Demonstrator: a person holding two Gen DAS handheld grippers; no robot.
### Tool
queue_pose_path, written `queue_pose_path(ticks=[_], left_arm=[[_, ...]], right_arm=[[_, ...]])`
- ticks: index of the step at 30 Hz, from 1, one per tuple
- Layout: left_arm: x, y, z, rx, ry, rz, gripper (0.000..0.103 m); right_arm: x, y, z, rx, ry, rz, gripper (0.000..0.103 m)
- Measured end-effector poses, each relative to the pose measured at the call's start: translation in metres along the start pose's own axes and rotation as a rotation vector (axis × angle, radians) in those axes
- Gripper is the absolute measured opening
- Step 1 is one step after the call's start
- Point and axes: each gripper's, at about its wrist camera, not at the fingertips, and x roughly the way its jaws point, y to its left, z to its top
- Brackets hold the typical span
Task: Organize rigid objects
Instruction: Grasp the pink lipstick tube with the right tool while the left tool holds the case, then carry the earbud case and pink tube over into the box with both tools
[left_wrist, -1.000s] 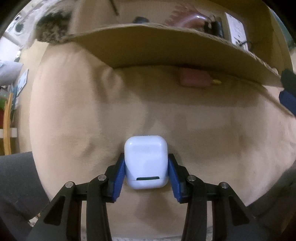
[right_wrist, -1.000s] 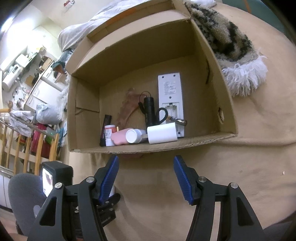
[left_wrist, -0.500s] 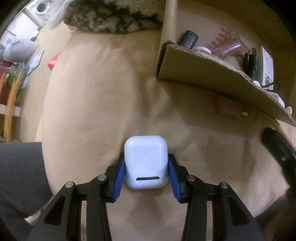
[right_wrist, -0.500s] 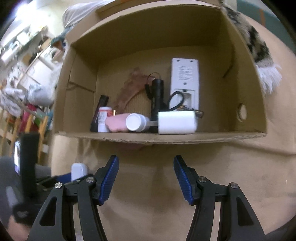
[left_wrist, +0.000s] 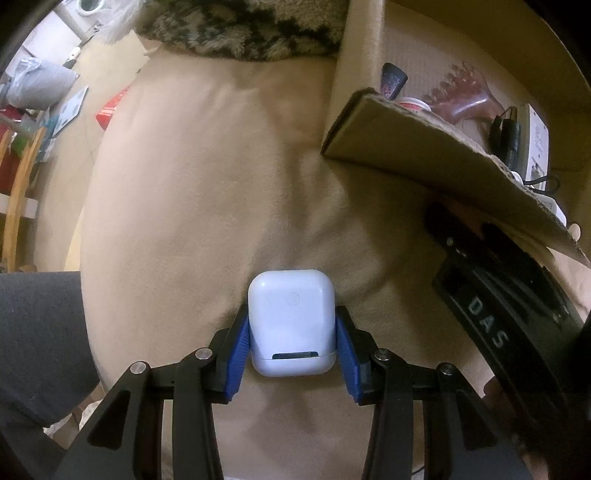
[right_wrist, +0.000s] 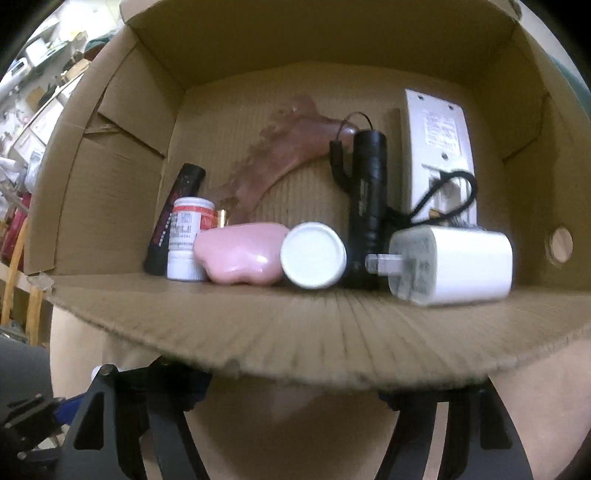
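White earbud case (left_wrist: 291, 321) pinched in left gripper (left_wrist: 291, 354) above beige cushion. Right gripper (right_wrist: 291, 391), jaws just widening, fingertips hidden beneath cardboard box (right_wrist: 295, 325) flap: risk of snagging, tipping contents.

Tan cushioned surface (left_wrist: 192, 221), soft and faintly creased. Directly on it: open cardboard box (left_wrist: 424, 162) at the right, near flap hanging out over the fabric; mottled dark-and-cream shaggy rug (left_wrist: 243, 33) along the far edge, touching the box's left wall.
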Motion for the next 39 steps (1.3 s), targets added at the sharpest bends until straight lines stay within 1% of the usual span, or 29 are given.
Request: queue_pose_path(ticks=[1, 2, 4, 5, 6, 7, 12, 16, 18, 19, 22, 24, 28, 31, 35, 39], left_arm=[[0.001, -0.001, 0.0, 0.001, 0.0, 0.004, 0.04], [0.001, -0.002, 0.0, 0.003, -0.002, 0.009, 0.04], [0.0, -0.007, -0.003, 0.008, -0.006, 0.018, 0.04], [0.0, -0.01, -0.004, 0.01, -0.01, 0.024, 0.04], [0.001, -0.012, -0.005, 0.012, -0.012, 0.029, 0.04], [0.001, -0.015, -0.005, 0.014, -0.013, 0.032, 0.04], [0.0, -0.021, -0.008, 0.013, -0.021, 0.034, 0.04], [-0.001, -0.021, -0.013, 0.012, -0.031, 0.024, 0.04], [-0.003, -0.02, -0.015, 0.015, -0.037, 0.019, 0.04], [-0.004, -0.019, -0.015, 0.016, -0.038, 0.017, 0.04], [-0.006, -0.017, -0.016, 0.009, -0.039, 0.01, 0.04], [-0.007, -0.016, -0.016, 0.005, -0.037, 0.003, 0.04], [-0.012, -0.012, -0.016, 0.004, -0.038, -0.017, 0.04], [-0.021, -0.01, -0.02, 0.016, -0.053, -0.033, 0.04], [-0.04, -0.012, -0.024, 0.047, -0.098, -0.054, 0.04], [-0.059, -0.011, -0.025, 0.05, -0.147, -0.058, 0.04]], right_arm=[[0.001, 0.0, 0.0, -0.008, 0.002, -0.009, 0.065], [0.001, 0.0, 0.001, -0.014, 0.0, -0.011, 0.055], [0.0, -0.004, 0.003, -0.016, 0.005, -0.01, 0.042], [-0.001, -0.007, 0.004, -0.013, 0.012, 0.001, 0.041], [-0.001, -0.01, 0.006, -0.011, 0.018, -0.004, 0.032], [-0.001, -0.012, 0.009, -0.002, 0.026, 0.003, 0.028], [-0.006, -0.025, 0.008, 0.025, 0.062, 0.05, 0.027], [-0.015, -0.037, 0.002, 0.057, 0.069, 0.097, 0.027], [-0.025, -0.046, -0.003, 0.086, 0.05, 0.15, 0.027], [-0.033, -0.049, -0.006, 0.09, 0.026, 0.175, 0.027], [-0.047, -0.051, -0.011, 0.076, -0.005, 0.207, 0.027], [-0.052, -0.047, -0.012, 0.06, -0.017, 0.214, 0.027], [-0.057, -0.04, -0.021, 0.057, 0.014, 0.215, 0.027], [-0.066, -0.043, -0.029, 0.061, 0.016, 0.219, 0.026], [-0.081, -0.041, -0.026, 0.064, -0.006, 0.226, 0.027], [-0.1, -0.054, -0.022, 0.083, -0.033, 0.231, 0.027]])
